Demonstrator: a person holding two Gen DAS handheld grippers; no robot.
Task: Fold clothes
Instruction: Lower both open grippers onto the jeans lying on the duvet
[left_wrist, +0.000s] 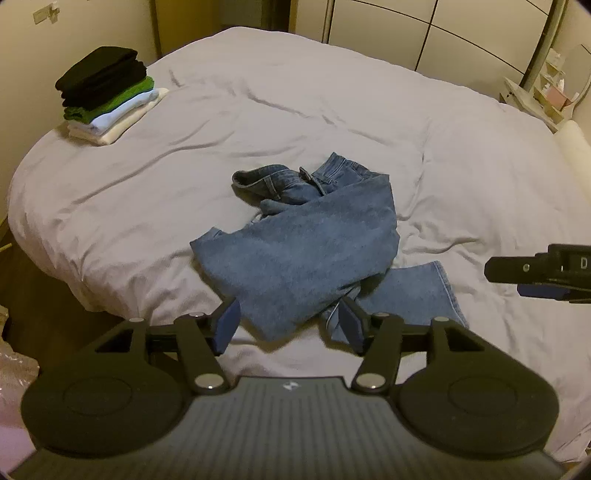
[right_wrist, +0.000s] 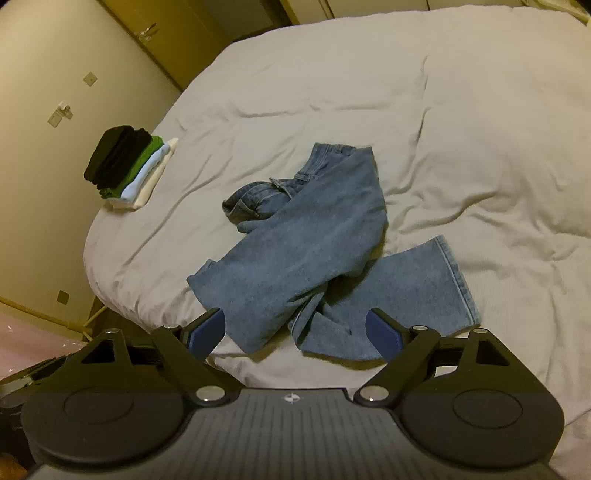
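Both tongs hang above the near edge of the bed (left_wrist: 332, 92), and both are spread wide with nothing between their blue pads. Left tongs (left_wrist: 288, 325) point toward twelve o'clock over the crumpled jeans (left_wrist: 306, 243); in that view the right tongs (left_wrist: 532, 277) poke in from three o'clock, well apart from the denim. From the right wrist view, the right tongs (right_wrist: 295, 332) frame the near hem of the jeans (right_wrist: 314, 258), though whether the pads touch the cloth cannot be told.

The jeans lie in a heap in the middle of the pale bedcover, near its front edge. The waistband sits at twelve o'clock, partly rolled open, one leg is thrown across toward seven o'clock, and the other leg runs out toward four o'clock with its hem flat on the cover. The legs cross, so the garment probably needs to be pulled straight before any fold will hold.

A stack of folded clothes (left_wrist: 107, 96) sits at ten o'clock near the bed's far left corner: black pieces on top, green beneath, then pale blue and cream. It seems placed there to keep finished items out of the working space, which suggests the jeans are the next piece and the work on them has not begun.
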